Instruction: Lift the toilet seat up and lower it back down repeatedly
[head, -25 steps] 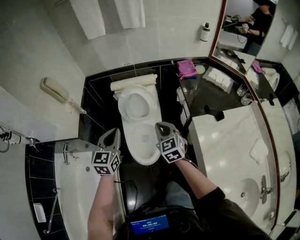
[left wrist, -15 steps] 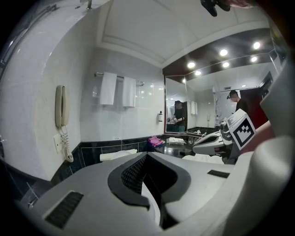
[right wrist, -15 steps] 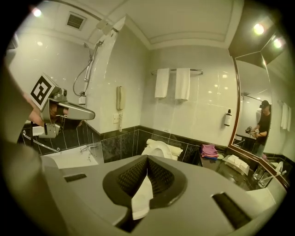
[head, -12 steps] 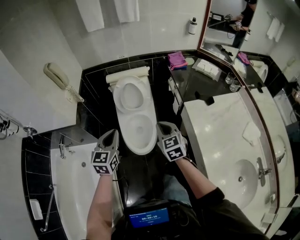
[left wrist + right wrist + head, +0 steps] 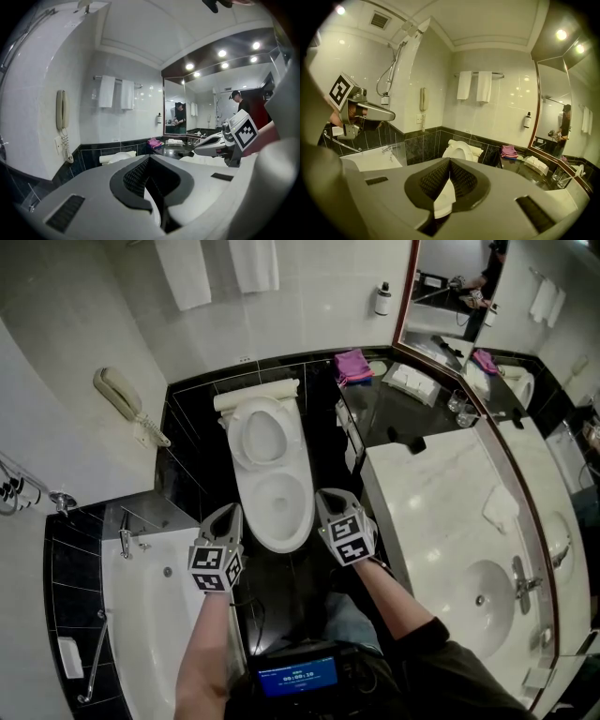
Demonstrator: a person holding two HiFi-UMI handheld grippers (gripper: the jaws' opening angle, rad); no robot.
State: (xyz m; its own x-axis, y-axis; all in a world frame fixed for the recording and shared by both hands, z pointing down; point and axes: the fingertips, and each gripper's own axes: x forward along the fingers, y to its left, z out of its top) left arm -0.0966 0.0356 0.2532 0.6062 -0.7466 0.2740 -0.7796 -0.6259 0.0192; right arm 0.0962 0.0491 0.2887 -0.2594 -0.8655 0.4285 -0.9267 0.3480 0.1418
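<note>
Left gripper (image 5: 149,160) and right gripper (image 5: 450,161) both have jaws clenched on nothing, short of the white oval plastic toilet seat (image 5: 238,435), seemingly raised beyond their tips, so lowering is probably next.

White toilet (image 5: 273,491) on black tiled floor (image 5: 282,570)

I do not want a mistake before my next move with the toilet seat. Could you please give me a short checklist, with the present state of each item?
1. Seat raised against the tank: ok, it looks upright.
2. Left gripper empty: ok, jaws shut on nothing.
3. Right gripper empty: ok, jaws shut on nothing.
4. Grippers at the seat: not ok, both hang beside the front of the bowl, apart from the seat.
5. Seat resting firmly: cannot tell.
</note>
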